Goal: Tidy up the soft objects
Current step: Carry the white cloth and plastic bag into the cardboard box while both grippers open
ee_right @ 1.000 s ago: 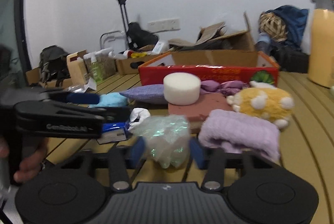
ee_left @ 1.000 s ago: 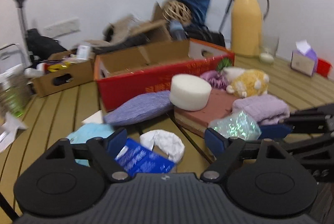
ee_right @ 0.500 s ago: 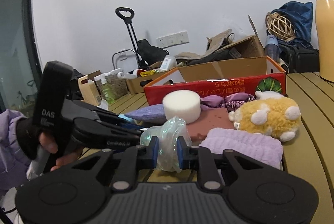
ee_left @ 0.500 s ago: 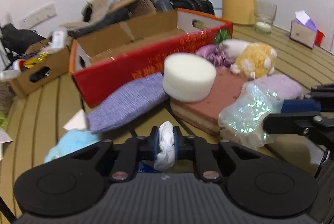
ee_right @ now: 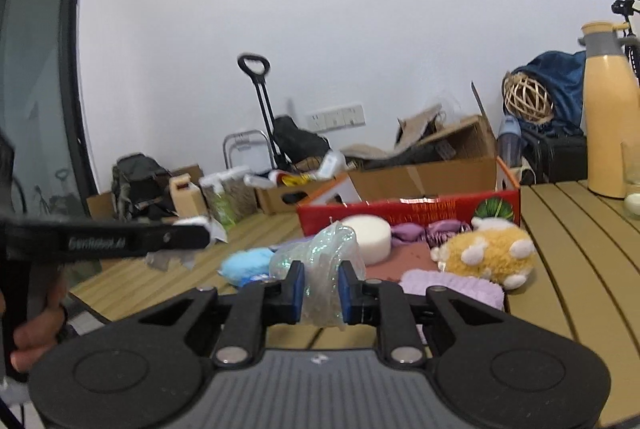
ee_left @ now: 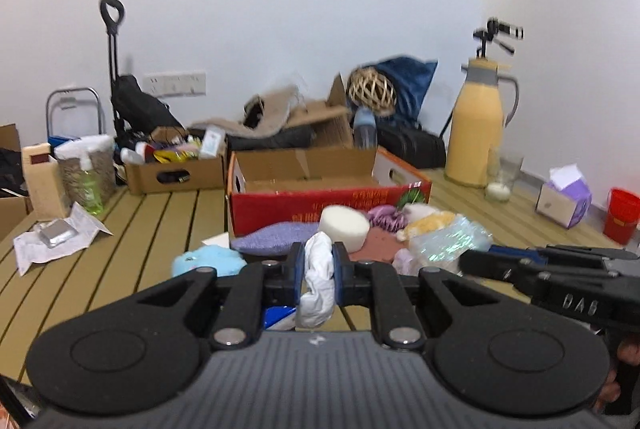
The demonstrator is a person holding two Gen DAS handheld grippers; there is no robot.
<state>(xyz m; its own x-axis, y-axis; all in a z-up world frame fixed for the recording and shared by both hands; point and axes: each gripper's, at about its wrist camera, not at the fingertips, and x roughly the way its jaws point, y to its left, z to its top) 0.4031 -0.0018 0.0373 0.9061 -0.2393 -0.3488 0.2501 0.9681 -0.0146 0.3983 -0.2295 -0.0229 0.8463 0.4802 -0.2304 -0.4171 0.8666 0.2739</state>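
Observation:
My left gripper (ee_left: 317, 269) is shut on a crumpled white soft cloth (ee_left: 318, 287) and holds it above the slatted table. My right gripper (ee_right: 321, 287) is shut on a glittery translucent bag (ee_right: 324, 261), also lifted; that bag shows in the left wrist view (ee_left: 448, 241). On the table lie a white sponge disc (ee_right: 370, 235), a purple pillow (ee_left: 276, 243), a light blue plush (ee_right: 246, 263), a yellow plush (ee_right: 486, 253), a lilac towel (ee_right: 452, 289) and a pink foam block (ee_right: 404, 265). The open red cardboard box (ee_left: 332, 203) stands behind them.
A yellow thermos (ee_left: 476, 137), a glass (ee_left: 500, 181), a tissue box (ee_left: 564, 199) and a red cup (ee_left: 622, 215) stand at the right. Smaller cartons (ee_left: 176, 173), bottles and a foil packet on paper (ee_left: 56, 235) fill the left and back.
Both grippers closed on their items within the last second and have risen with them; the pile now sits lower and farther off in both views.

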